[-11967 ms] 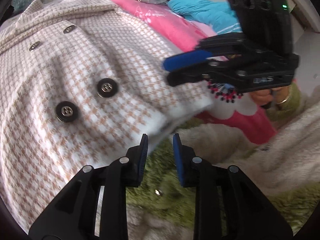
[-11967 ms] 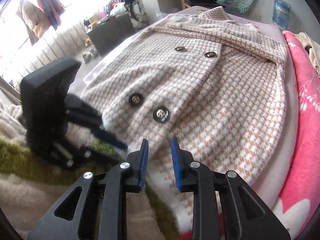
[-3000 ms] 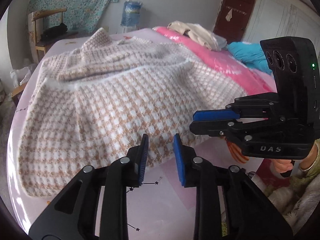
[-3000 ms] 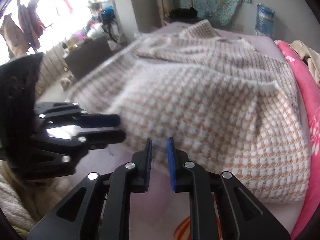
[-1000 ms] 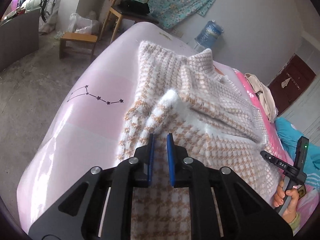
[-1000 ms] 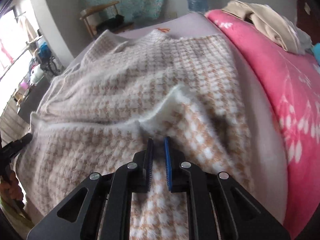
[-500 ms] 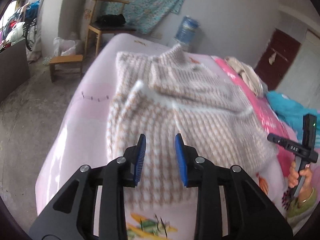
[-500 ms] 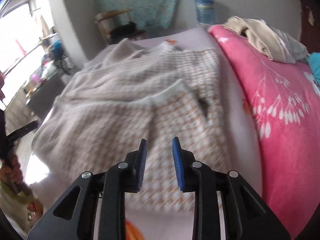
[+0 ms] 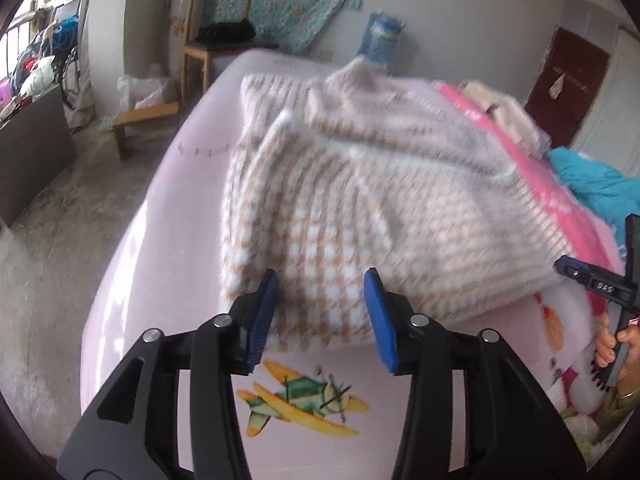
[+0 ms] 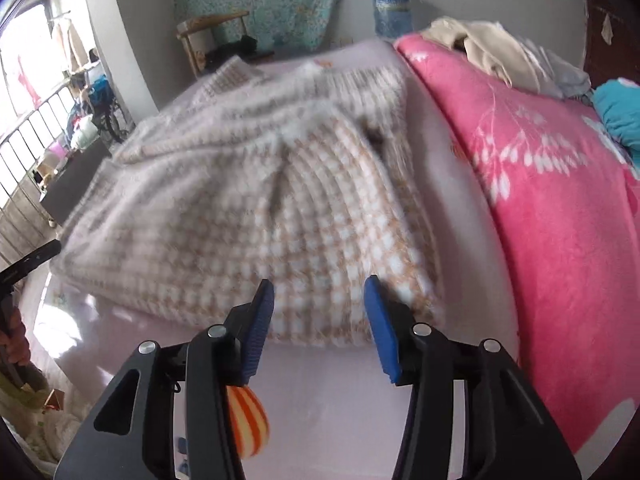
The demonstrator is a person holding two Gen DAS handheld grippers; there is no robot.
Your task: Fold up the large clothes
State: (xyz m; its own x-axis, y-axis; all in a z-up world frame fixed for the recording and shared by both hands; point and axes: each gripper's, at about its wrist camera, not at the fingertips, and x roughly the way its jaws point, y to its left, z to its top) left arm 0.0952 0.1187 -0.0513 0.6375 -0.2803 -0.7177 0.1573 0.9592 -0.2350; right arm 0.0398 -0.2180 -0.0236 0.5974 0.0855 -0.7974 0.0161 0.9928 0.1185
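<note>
A large beige-and-white houndstooth coat (image 9: 360, 200) (image 10: 260, 200) lies folded over on the pink bedsheet (image 9: 160, 220). My left gripper (image 9: 322, 312) hovers over the coat's near left edge; its jaws are opening and nothing is between them. At the coat's near right corner my right gripper (image 10: 318, 312) hangs with its jaws also opening and empty. The right gripper also shows at the right edge of the left wrist view (image 9: 592, 280), held by a hand. The left gripper's tip (image 10: 32, 260) appears at the left edge of the right wrist view.
A pink floral blanket (image 10: 540, 200) runs along the coat's right side, with beige clothes (image 10: 480, 48) and a blue garment (image 10: 616, 112) at its far end. A wooden chair (image 9: 216, 40), a low stool (image 9: 144, 116) and a water bottle (image 9: 380, 40) stand beyond the bed. Concrete floor (image 9: 48, 240) lies left of it.
Both grippers let go of the coat's folded edge, opened, and pulled back toward the near side of the bed. The coat stays folded where it was laid.
</note>
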